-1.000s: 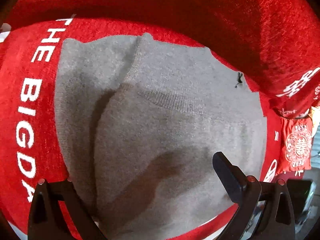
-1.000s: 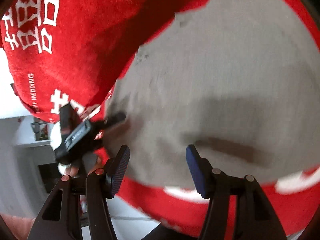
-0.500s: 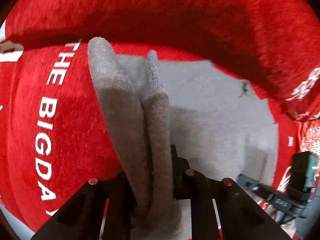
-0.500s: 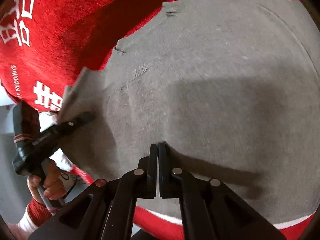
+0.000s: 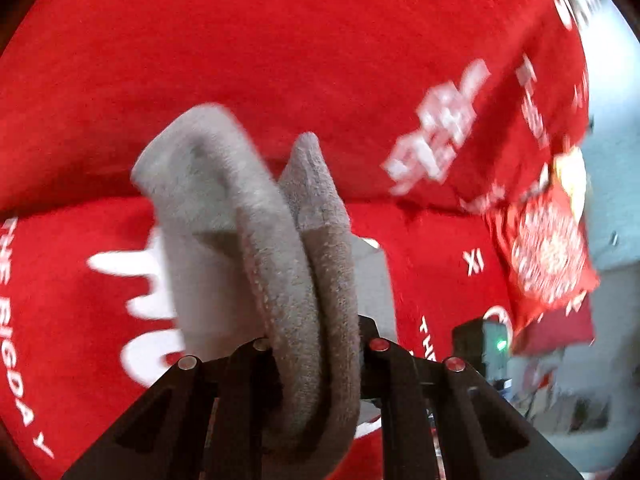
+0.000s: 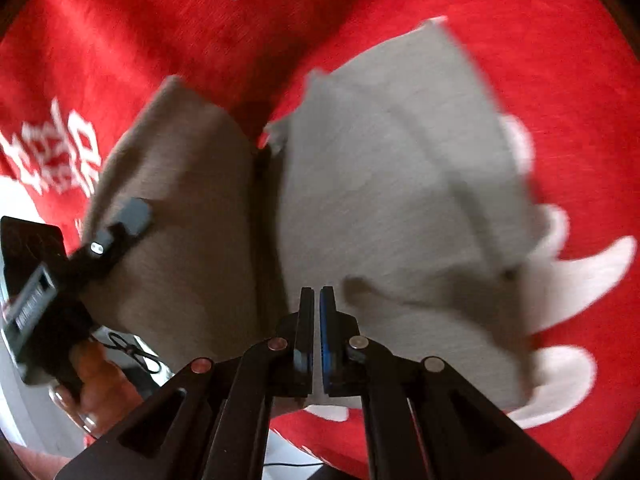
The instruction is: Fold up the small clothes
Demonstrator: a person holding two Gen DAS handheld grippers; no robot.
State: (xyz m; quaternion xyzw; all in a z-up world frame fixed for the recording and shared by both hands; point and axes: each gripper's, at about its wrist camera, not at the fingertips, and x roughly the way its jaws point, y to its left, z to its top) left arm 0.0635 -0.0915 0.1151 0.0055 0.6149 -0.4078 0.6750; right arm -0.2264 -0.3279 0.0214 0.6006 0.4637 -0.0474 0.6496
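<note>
A small grey knitted garment [image 6: 400, 200] lies partly on a red cloth-covered surface [image 6: 540, 60] with white lettering. My left gripper [image 5: 316, 356] is shut on a thick bunched fold of the grey garment [image 5: 304, 280] and holds it raised above the cloth. My right gripper [image 6: 316, 320] is shut on the garment's near edge, its black and blue pads nearly touching. In the right wrist view the left gripper [image 6: 120, 232] shows at the left, clamped on the lifted brownish-grey flap [image 6: 180, 220].
The red cloth [image 5: 280, 40] rises behind like a sofa back. A red cushion with a white round pattern [image 5: 548, 248] sits at the right. A black device with a green light [image 5: 480, 340] is beside it. The cloth's front edge runs below the garment.
Both grippers went from open above the flat garment to shut on its edge. They have lifted that edge up and over, so the garment now stands doubled and raised.
</note>
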